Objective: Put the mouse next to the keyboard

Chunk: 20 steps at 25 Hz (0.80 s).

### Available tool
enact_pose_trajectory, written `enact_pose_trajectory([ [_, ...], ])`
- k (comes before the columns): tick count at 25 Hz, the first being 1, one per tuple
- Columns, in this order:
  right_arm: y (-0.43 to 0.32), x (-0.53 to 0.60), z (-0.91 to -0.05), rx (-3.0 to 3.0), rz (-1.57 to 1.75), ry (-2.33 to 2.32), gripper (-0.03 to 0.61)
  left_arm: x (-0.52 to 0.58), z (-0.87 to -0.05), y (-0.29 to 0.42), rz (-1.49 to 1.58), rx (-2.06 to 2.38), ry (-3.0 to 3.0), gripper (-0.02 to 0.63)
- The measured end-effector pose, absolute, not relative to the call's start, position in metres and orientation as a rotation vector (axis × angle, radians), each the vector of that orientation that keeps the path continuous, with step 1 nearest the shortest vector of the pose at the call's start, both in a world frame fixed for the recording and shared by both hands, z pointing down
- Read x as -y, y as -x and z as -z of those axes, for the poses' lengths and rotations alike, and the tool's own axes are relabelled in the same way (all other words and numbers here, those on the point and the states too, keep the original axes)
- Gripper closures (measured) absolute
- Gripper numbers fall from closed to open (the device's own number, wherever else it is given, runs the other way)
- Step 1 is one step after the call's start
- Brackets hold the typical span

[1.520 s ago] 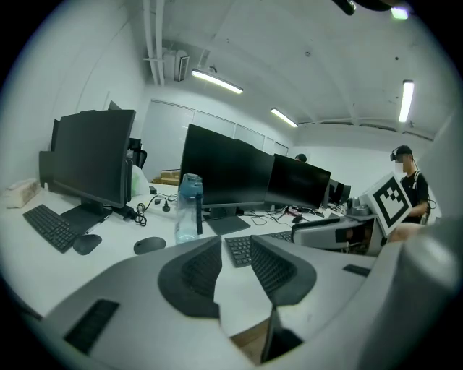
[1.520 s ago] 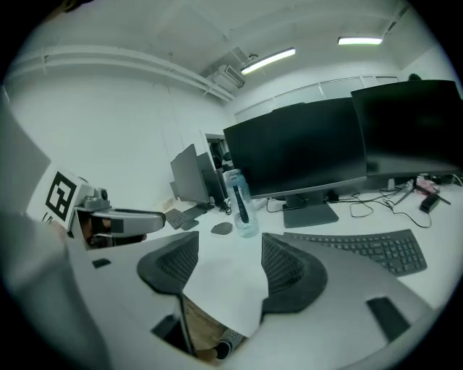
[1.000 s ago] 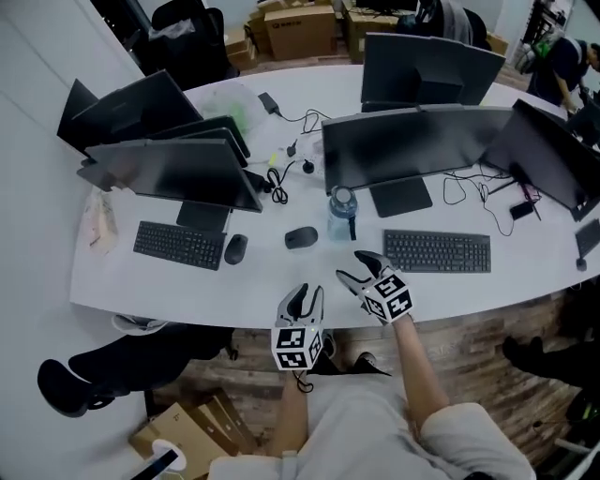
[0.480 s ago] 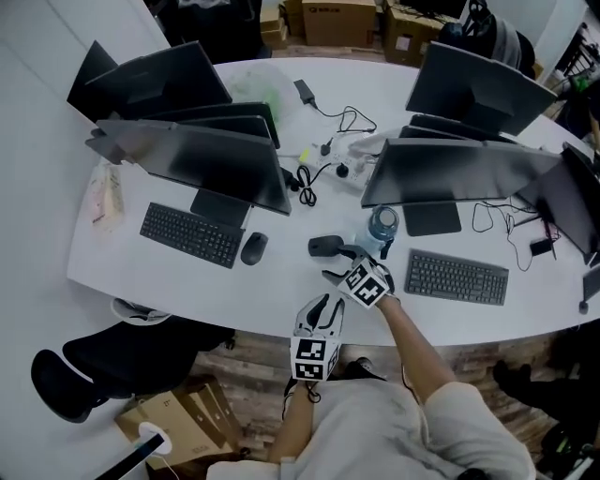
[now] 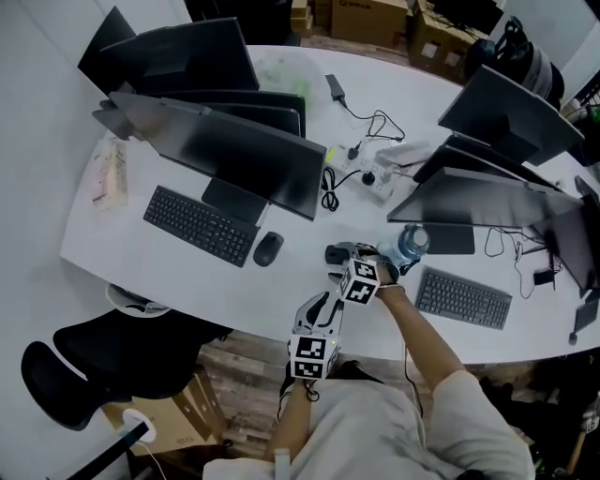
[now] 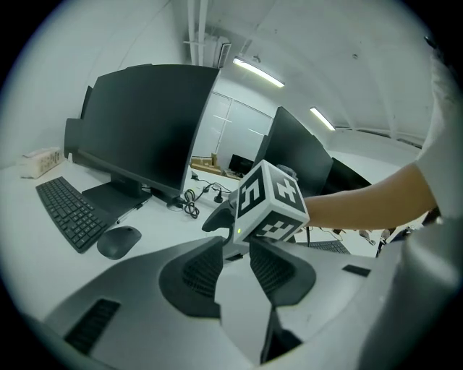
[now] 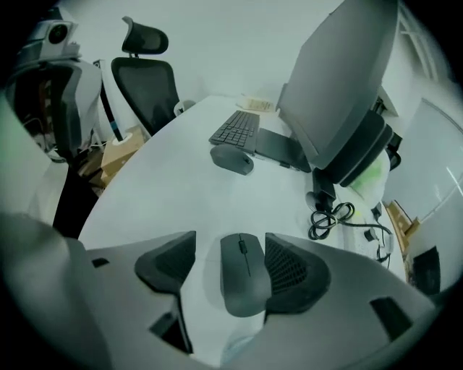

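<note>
On my feed a long, curved white surface (image 5: 169, 272) runs across the room, with a plain white wall (image 5: 37, 122) at its left end and a floor (image 5: 239, 361) of worn wooden planks showing under its near edge. A black chair (image 5: 131, 352) with a headrest is pushed in at the near left, a cardboard box (image 5: 183, 417) lies on the floor just beside it, and more boxes (image 5: 370, 14) stand beyond the far edge. In the left gripper view I make out two lit strip lights (image 6: 259, 72) on a white ceiling (image 6: 347, 43), and the light over everything is even.
</note>
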State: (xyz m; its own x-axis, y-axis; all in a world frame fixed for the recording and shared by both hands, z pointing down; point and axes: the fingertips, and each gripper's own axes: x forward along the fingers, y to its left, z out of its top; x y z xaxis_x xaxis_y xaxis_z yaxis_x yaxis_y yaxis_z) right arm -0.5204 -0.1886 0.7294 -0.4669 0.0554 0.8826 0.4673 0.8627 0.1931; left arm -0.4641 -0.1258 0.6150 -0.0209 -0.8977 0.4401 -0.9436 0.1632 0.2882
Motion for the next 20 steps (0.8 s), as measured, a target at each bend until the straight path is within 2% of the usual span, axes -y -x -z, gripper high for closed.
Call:
enact_pose_trajectory([
  [4, 0.534, 0.191, -0.744, 1.907, 0.592, 0.457, 0.259, 0.124, -0.620, 0.479, -0.104, 1.918, -1.729, 0.486],
  [14, 0.528, 0.209, -0.779, 1.638, 0.523, 0.495, 0.215, 0.129, -0.625, 0.506, -0.074, 1.912, -1.719, 0.486],
  [20, 0.522, 0.214, -0.788, 1.576, 0.462, 0.464, 0.235, 0.126, -0.631, 0.518, -0.064, 1.923, -1.704, 0.486],
])
